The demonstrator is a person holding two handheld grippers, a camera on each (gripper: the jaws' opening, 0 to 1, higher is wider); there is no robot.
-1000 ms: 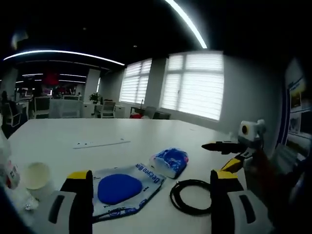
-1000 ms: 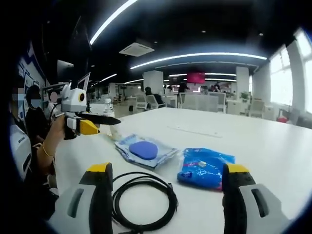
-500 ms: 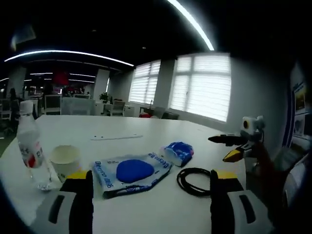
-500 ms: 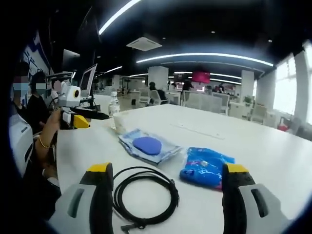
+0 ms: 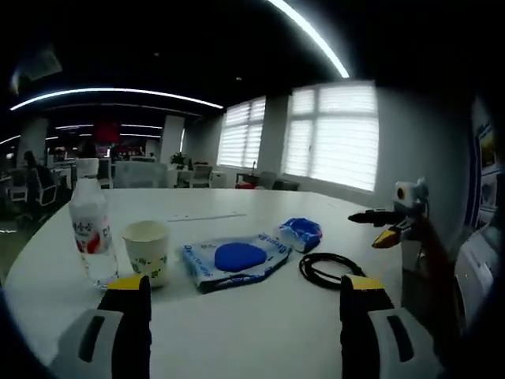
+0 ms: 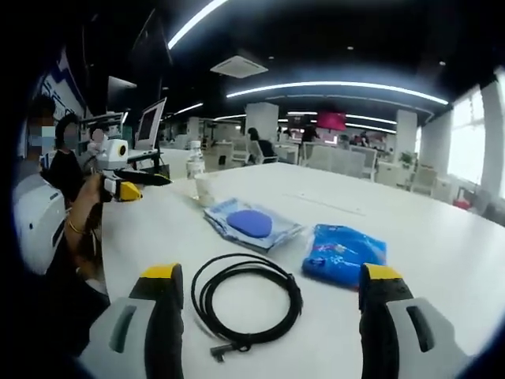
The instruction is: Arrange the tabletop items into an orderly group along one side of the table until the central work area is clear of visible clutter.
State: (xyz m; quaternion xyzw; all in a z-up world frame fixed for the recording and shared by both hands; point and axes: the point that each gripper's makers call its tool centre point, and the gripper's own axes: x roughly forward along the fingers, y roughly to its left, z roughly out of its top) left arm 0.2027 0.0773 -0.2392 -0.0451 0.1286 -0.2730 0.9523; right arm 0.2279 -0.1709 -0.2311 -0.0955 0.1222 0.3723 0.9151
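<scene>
Five items remain uncollected; both my left gripper [image 5: 245, 316] and right gripper [image 6: 264, 320] stand spread, empty. Risk: dragging the cable [image 6: 248, 304] could topple the cup [image 5: 147, 249].

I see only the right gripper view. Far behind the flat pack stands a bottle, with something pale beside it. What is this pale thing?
Observer: The left gripper view shows it closer. It is a paper cup, standing upright next to the bottle.
Operator: Is the bottle closed?
Observer: Yes, a white cap sits on top, and the label is red and white.
Operator: The left tool is side-on for me. Does it hold anything?
Observer: No. The left tool is open, and only bare table lies between its jaws.
</scene>
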